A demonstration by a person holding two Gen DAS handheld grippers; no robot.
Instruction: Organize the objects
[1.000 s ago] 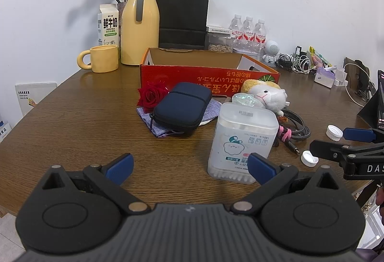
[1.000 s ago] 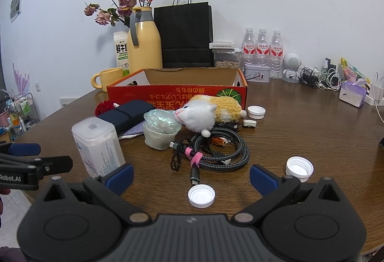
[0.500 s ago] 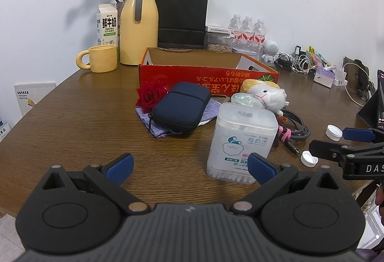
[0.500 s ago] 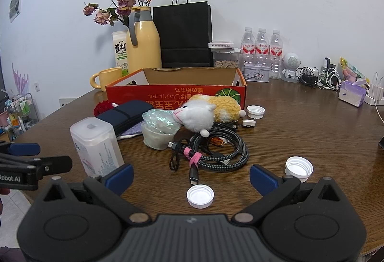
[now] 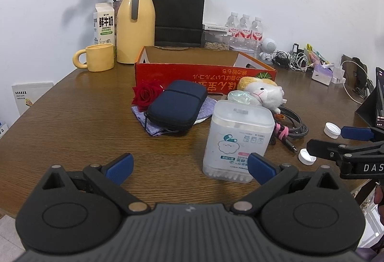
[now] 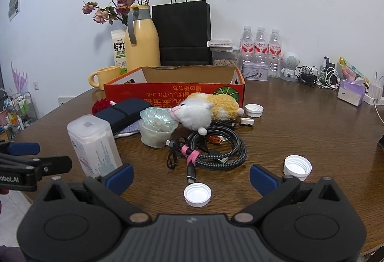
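Two grippers hover at the near edge of the table (image 5: pixel 72 122), both with fingers spread wide and nothing between them.

From the left wrist view, the left gripper (image 5: pixel 189 163) faces bare wood; the cotton-swab box (image 5: pixel 237 142) stands upright just ahead and to its right, almost against the right fingertip (image 5: pixel 260 164) rather than between the two. Its long axis runs vertical. Farther ahead lie the dark pouch (image 5: pixel 177 106) on a cloth, a red rose (image 5: pixel 146 94) beside it, and behind them the open red box (image 5: pixel 204 70) — probably where the loose things are meant to go. The right gripper's fingers reach in from the right edge, near two white caps.

From the right wrist view, the right gripper (image 6: pixel 190 175) has a white cap (image 6: pixel 197 194) almost centred between its fingertips, close in front. A second cap (image 6: pixel 297 167) sits just beyond the right fingertip. The coiled cable (image 6: pixel 216 149) lies straight ahead, the plush toy (image 6: pixel 204 110) past it. The swab box stands by the left fingertip, though whether it touches is hard to say.

The right hand is nearer the caps; the left is nearer the swab box and would need to shift rightward to straddle it.
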